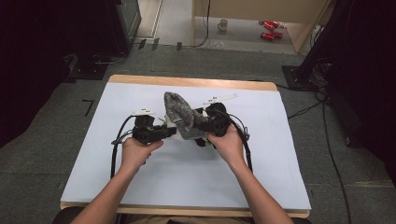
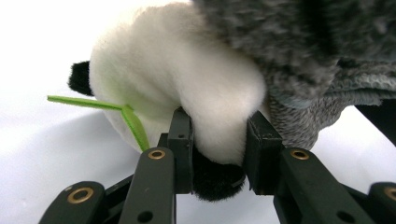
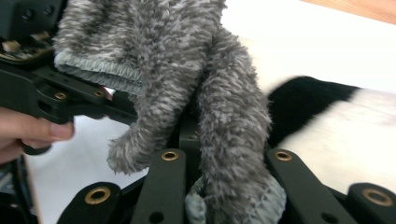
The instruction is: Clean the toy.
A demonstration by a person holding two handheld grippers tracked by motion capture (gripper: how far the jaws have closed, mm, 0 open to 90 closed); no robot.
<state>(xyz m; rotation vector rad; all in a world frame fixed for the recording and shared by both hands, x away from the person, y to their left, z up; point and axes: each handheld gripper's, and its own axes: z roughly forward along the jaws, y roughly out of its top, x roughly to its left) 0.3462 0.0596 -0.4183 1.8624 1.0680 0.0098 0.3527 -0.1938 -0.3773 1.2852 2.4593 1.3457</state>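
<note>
Both grippers grip at the plush panda (image 2: 187,84): left gripper (image 2: 218,154) pinches its limb, right gripper (image 3: 224,163) clamps the grey sock (image 3: 187,70) over it.

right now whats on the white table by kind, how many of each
Fuzzy grey knitted sock: 1
Black and white plush panda toy: 1
Black hand-held claw: 2, left claw pinching the panda, right claw pinching the sock
Total: 4

no text, label, brand, number or sign can be read anywhere in these views.
</note>
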